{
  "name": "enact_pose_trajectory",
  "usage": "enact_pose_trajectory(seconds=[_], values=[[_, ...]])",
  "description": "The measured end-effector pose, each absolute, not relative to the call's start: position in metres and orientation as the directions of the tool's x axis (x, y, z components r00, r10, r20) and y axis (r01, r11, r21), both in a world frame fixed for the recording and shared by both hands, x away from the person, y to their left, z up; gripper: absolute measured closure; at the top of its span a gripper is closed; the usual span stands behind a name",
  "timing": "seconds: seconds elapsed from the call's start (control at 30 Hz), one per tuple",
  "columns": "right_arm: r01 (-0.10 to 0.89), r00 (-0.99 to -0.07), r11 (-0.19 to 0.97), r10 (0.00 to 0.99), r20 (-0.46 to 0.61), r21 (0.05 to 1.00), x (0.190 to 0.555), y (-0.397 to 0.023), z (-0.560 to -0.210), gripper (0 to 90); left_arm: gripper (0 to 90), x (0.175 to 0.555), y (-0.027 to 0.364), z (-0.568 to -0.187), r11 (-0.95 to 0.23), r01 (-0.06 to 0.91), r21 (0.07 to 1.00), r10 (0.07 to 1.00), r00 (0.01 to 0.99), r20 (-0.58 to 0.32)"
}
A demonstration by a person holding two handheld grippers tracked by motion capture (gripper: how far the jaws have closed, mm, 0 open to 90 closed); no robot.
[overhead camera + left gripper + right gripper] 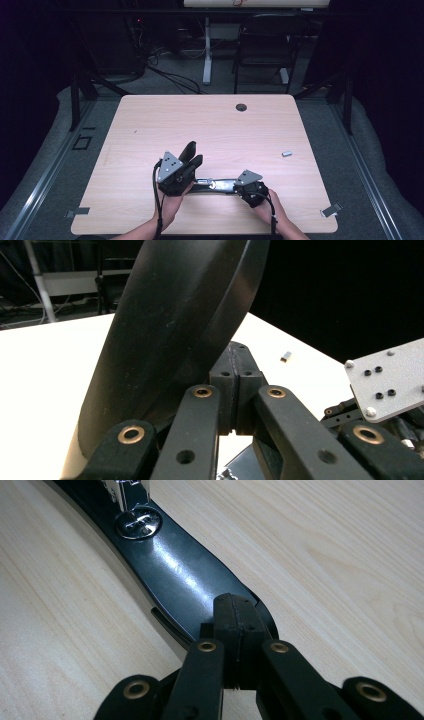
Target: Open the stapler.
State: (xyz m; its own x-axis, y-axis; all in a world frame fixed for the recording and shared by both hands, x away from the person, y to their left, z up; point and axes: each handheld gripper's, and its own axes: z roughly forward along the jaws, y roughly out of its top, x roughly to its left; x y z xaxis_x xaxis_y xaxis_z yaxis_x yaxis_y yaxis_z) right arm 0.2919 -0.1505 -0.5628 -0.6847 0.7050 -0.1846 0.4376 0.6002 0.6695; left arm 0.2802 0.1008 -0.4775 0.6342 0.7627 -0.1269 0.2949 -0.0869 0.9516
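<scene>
Stapler (212, 185) lies flat near the table's (150, 125) front edge, opened out, between both grippers. Right gripper (235, 615): jaws pressed together, tips down on the black base end; silver rivet (138, 523) farther along the base. Left gripper (236, 365): jaws also pressed together, the stapler's raised black arm (170, 330) leaning against their left side. Small metal piece (286, 154) well apart, toward the right edge. Cable hole (241, 107) at the far side.

Glossy black stapler (185, 580) with shiny metal rivet (138, 522); matt pale wood-grain desk (325, 555); matt black plastic hand-held gripper (235, 625).
</scene>
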Motion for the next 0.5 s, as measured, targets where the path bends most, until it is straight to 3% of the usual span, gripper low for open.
enact_pose_trajectory(seconds=[0.5], values=[[0.435,-0.685,0.603,0.704,-0.189,0.669,0.292,-0.150,-0.563,90.0,90.0,0.278,0.119,-0.473,-0.082,0.282,0.956,0.776,0.620,-0.117]])
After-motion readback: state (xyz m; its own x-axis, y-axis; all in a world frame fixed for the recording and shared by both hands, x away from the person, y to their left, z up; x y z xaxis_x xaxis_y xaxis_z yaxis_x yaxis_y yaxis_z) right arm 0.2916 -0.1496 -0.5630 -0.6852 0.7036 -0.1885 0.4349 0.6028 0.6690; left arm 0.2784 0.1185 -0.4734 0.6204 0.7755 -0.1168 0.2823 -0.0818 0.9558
